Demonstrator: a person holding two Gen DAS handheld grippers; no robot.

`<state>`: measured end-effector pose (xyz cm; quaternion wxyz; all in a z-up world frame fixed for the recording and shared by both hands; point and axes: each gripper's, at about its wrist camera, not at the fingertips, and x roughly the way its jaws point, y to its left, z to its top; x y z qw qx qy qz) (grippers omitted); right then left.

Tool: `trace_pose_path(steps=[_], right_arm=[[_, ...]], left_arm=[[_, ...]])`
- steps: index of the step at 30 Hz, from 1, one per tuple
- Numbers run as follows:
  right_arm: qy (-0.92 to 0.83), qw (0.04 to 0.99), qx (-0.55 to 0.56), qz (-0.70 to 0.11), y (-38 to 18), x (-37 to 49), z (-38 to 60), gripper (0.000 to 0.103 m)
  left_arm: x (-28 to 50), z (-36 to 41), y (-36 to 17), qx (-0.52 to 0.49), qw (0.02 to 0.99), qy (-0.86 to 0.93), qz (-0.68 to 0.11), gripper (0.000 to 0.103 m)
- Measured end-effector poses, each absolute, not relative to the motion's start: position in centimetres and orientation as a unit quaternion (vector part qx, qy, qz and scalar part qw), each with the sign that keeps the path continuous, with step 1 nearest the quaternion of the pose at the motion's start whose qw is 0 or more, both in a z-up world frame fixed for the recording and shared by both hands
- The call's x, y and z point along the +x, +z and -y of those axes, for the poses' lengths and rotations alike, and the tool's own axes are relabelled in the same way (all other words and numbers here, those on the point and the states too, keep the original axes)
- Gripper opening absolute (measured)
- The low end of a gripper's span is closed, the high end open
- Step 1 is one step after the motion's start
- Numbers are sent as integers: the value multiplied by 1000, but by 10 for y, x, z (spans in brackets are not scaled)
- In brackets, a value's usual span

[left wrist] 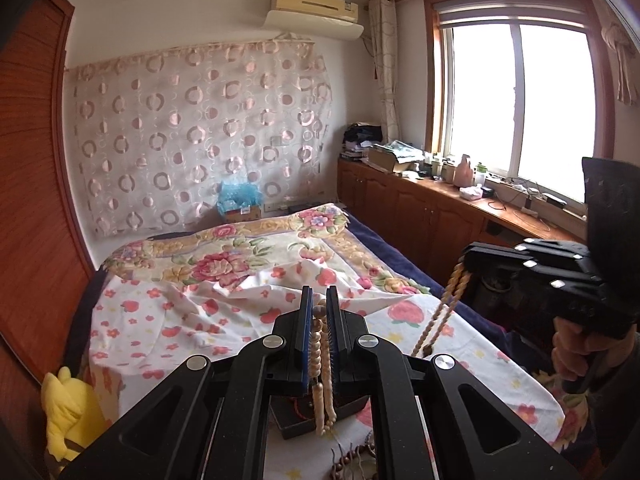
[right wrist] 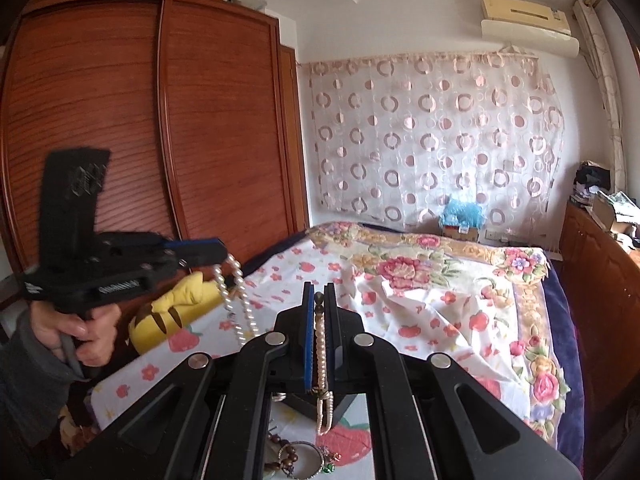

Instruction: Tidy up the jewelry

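Pearl necklace hung stretched between the two grippers above the bed, clamped at each end. Its strand ran between the right gripper's clenched jaws and dangled in a loop at 6 o'clock in that gripper's own view. At 9 o'clock there, the left gripper pinched the necklace's other end, pearls draping down from its closed tips. The left hand wrapped the handle, a grey sleeve behind it. In the left wrist view, the left gripper was closed on the beads, and the right gripper sat at 3 o'clock, the right hand gripping its handle. Below lay a dark jewelry box and loose bracelets on the strawberry-print sheet. A yellow plush toy rested at the bed's edge.
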<state>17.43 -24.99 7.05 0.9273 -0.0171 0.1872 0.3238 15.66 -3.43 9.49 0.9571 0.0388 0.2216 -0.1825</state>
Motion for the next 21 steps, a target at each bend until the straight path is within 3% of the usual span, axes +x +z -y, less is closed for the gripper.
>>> trace_pose_path(steps=[21], right_arm=[[322, 928, -33, -184, 80, 191, 229, 6]], left_arm=[[205, 24, 88, 19, 959, -163, -230, 6]])
